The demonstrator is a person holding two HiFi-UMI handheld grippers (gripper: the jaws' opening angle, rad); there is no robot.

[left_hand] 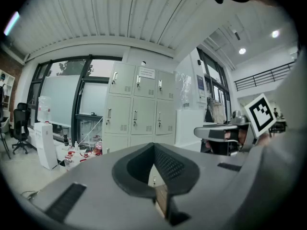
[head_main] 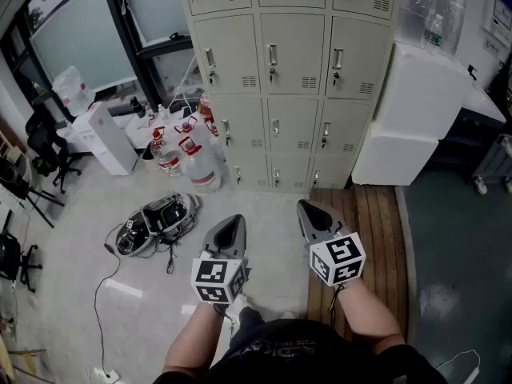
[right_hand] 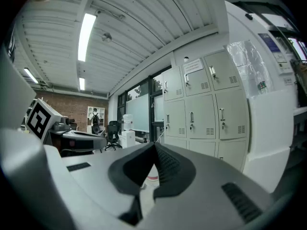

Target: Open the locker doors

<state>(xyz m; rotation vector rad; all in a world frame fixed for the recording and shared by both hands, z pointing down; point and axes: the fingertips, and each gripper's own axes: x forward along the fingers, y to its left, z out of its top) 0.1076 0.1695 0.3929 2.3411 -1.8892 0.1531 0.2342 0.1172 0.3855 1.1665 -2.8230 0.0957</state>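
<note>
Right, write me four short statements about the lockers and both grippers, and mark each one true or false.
1. All the locker doors in view are closed. True.
2. The left gripper grips one of the locker doors. False: its jaws are together on nothing, well short of the locker doors.
3. The right gripper has its jaws closed and empty. True.
4. In the head view, the water bottles stand to the right of the locker doors. False: they stand at the left; the white boxes are at the right.
</note>
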